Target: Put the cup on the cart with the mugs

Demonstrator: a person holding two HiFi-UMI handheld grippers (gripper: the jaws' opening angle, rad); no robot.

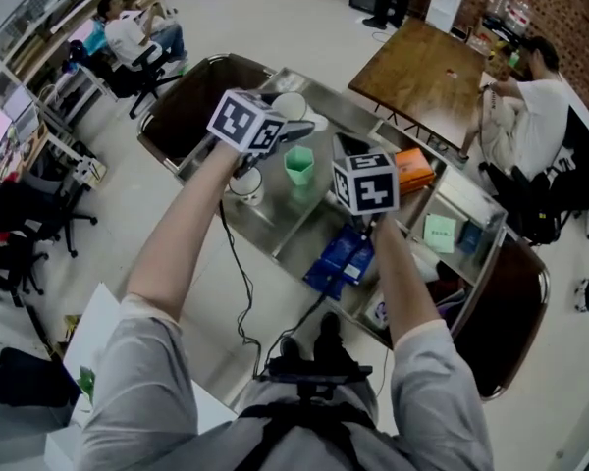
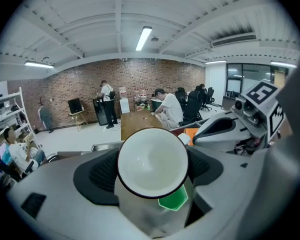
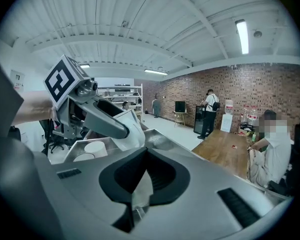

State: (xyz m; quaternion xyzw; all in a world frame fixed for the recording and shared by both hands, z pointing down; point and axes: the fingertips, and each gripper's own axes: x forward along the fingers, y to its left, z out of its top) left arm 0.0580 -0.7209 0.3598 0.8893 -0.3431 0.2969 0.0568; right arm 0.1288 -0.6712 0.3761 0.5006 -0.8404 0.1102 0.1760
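Note:
My left gripper [image 2: 152,170] is shut on a white cup [image 2: 152,161]; the cup's open mouth faces the camera and its sides sit against both black pads. In the head view this gripper [image 1: 293,128] hovers with the cup [image 1: 290,106] over the steel cart [image 1: 304,219]. Just below and beside the cup stands a green cup [image 2: 173,202] [image 1: 299,165]. White mugs [image 1: 245,186] [image 3: 94,149] stand on the cart's left part. To the right of the green cup, my right gripper [image 1: 347,146] [image 3: 141,184] hangs shut, with nothing between its pads.
The cart's lower shelf holds blue packets [image 1: 344,258], an orange box [image 1: 412,170] and a green pad [image 1: 439,232]. Brown chairs [image 1: 191,106] [image 1: 515,312] flank the cart. A wooden table [image 1: 427,72] with a seated person [image 1: 540,116] lies beyond.

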